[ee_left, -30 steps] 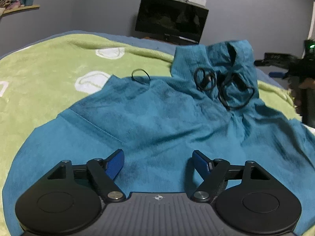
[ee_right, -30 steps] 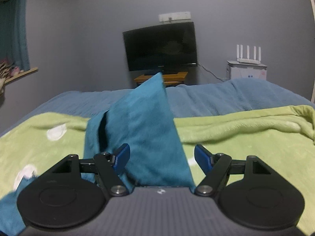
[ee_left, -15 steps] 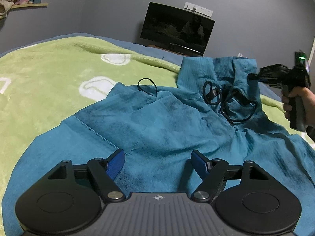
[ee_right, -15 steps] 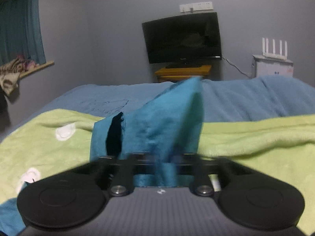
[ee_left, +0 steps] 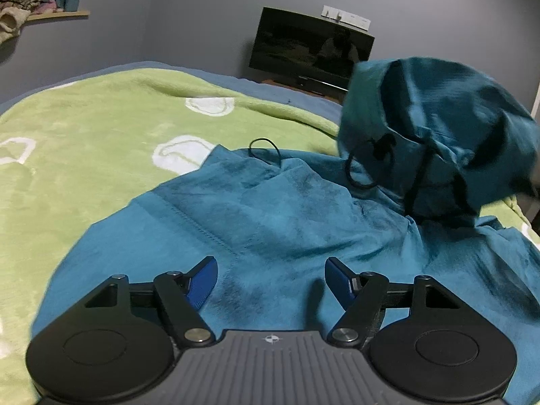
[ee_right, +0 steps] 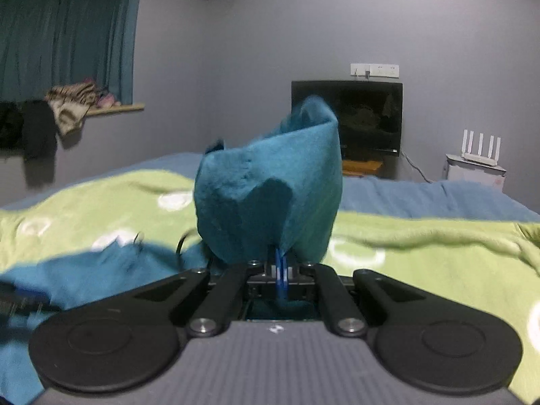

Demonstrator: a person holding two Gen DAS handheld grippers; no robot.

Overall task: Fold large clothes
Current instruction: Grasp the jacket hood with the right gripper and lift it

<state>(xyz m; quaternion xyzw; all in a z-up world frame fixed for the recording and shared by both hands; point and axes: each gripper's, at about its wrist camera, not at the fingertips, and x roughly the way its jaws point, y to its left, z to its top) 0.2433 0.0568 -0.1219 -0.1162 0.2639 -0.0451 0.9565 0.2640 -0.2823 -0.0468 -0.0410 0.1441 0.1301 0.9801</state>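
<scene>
While we are working across the scene from left to right, we are listing first the green blanket (ee_left: 101,128), which is bearing the whole job and showing bare at the left edge. Item two: the teal hoodie (ee_left: 270,222), lying spread flat on that blanket, its body reaching to the near edge of the left wrist view. Item three: the left gripper (ee_left: 271,278), hovering just over the hoodie's body with its blue pads set wide apart and nothing between them. Item four: a black drawcord (ee_left: 265,148), looping loose near the neckline. Item five: the hood (ee_left: 435,135), raised clear of the body at the right, blurred and so probably in motion. Item six: the right gripper (ee_right: 280,270), pads pressed together on a bunch of hood fabric that is standing up in front of its camera. We are judging the step in hand to be folding the hood down onto the body. To do it well, we are recommending a low, even carry toward the chest, cords tucked inside, and the left gripper pinning the body so it is not dragging along.
</scene>
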